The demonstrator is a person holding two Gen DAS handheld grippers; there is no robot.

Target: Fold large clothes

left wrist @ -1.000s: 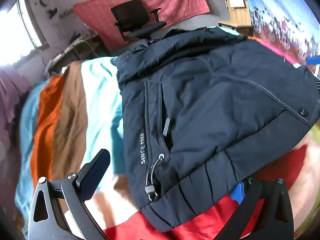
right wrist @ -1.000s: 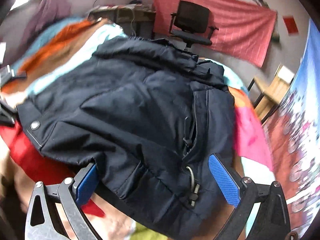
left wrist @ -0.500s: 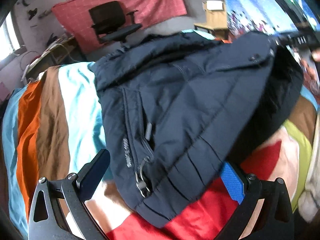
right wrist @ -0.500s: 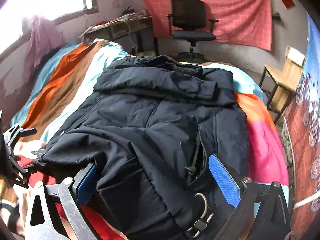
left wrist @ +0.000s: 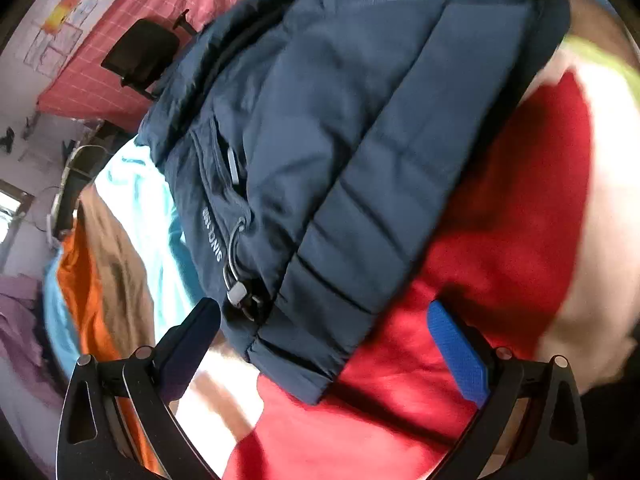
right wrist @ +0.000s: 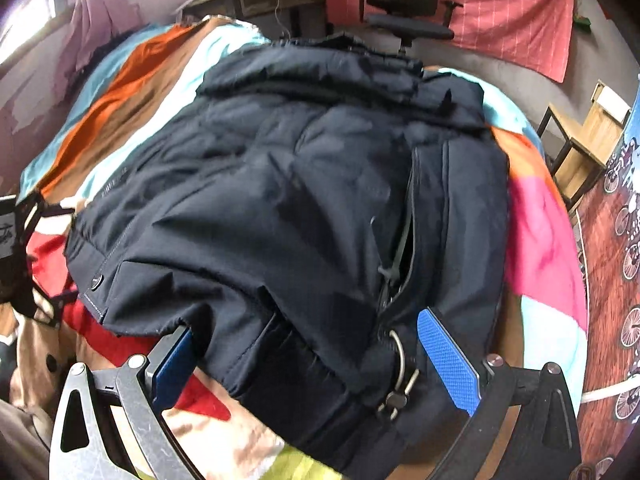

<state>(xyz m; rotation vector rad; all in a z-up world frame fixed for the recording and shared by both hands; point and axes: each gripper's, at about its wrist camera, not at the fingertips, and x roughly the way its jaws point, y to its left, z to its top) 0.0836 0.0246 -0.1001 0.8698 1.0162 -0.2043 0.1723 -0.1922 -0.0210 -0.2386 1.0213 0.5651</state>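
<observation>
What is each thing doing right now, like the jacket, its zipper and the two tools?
Jacket: partly folded, lying on the bed.
Pocket zipper: partly open.
Snap button: unfastened.
Left tool: open, holding nothing, near the jacket's hem.
Right tool: open, with the jacket's hem between its fingers.
Blanket: spread over the bed.
Office chair: empty.

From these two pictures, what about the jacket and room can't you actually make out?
- Jacket sleeves: neither view shows one; presumably folded under.
- White lettering, left view: partly blurred.
- Wall papers, left view: too small.
- Office chair base, right view: hidden behind the jacket.
- Bedspread under the jacket: covered.
</observation>
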